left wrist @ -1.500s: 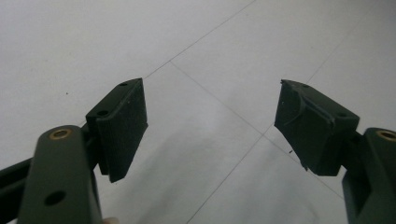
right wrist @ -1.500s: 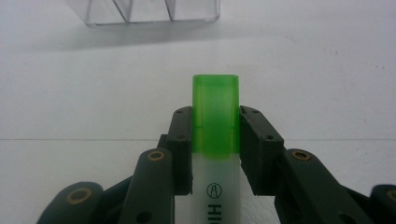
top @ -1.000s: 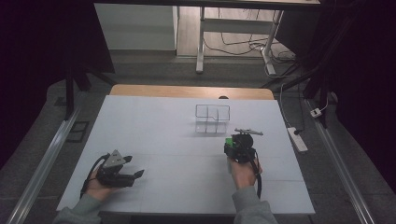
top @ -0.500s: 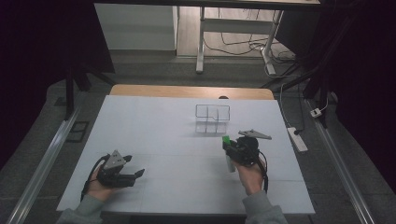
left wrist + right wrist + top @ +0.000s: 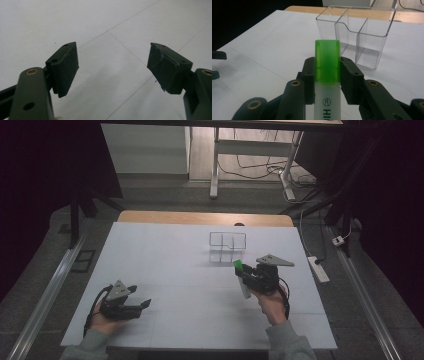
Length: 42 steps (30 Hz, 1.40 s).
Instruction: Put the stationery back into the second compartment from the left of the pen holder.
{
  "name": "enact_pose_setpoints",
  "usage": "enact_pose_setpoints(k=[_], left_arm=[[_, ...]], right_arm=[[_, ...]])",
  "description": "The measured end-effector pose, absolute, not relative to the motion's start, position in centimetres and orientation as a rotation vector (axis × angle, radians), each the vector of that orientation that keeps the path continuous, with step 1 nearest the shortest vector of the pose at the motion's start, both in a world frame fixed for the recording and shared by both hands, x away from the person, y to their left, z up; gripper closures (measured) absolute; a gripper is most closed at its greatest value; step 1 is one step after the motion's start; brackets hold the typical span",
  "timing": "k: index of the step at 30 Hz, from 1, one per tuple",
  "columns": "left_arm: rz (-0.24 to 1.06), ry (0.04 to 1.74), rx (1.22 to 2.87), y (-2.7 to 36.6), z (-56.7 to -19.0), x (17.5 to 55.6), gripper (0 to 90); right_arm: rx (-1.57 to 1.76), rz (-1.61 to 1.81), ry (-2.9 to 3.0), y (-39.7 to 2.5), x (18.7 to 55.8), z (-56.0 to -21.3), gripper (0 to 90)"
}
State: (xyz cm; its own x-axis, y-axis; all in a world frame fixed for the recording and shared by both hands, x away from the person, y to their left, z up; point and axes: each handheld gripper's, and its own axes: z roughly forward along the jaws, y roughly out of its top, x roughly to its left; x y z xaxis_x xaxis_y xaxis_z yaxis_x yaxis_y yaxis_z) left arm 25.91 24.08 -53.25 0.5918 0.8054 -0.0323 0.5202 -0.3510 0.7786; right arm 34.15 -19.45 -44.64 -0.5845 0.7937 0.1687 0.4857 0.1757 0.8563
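A highlighter (image 5: 327, 75) with a green cap and a white body sits clamped in my right gripper (image 5: 327, 72), cap pointing away from the hand. In the high view the highlighter (image 5: 240, 272) is held just above the white table, a short way in front of a clear plastic organiser (image 5: 227, 246) with three compartments. That organiser (image 5: 355, 35) stands empty beyond the cap. My left gripper (image 5: 142, 306) rests low at the table's front left, and its jaws stand wide apart over bare table with nothing between the pads (image 5: 65, 68).
The white table sheet (image 5: 165, 265) spreads between the two hands. A wooden strip (image 5: 200, 217) runs along the far edge. A power strip (image 5: 318, 268) lies off the table's right side. The other hand's gripper (image 5: 217, 63) pokes in at the right gripper view's left edge.
My right gripper has tilted and turned with the highlighter, its green cap now pointing toward the organiser, and shifted slightly right. The left gripper has stayed put.
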Motion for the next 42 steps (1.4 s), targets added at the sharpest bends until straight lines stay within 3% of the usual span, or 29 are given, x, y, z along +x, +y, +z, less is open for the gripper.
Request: enact_pose_setpoints(k=[42], left_arm=[[0.474, 0.993, 2.094, 23.3, -53.4, 26.0, 25.4]], right_arm=[[1.118, 1.532, 2.004, -19.8, 37.3, -43.7, 66.5]])
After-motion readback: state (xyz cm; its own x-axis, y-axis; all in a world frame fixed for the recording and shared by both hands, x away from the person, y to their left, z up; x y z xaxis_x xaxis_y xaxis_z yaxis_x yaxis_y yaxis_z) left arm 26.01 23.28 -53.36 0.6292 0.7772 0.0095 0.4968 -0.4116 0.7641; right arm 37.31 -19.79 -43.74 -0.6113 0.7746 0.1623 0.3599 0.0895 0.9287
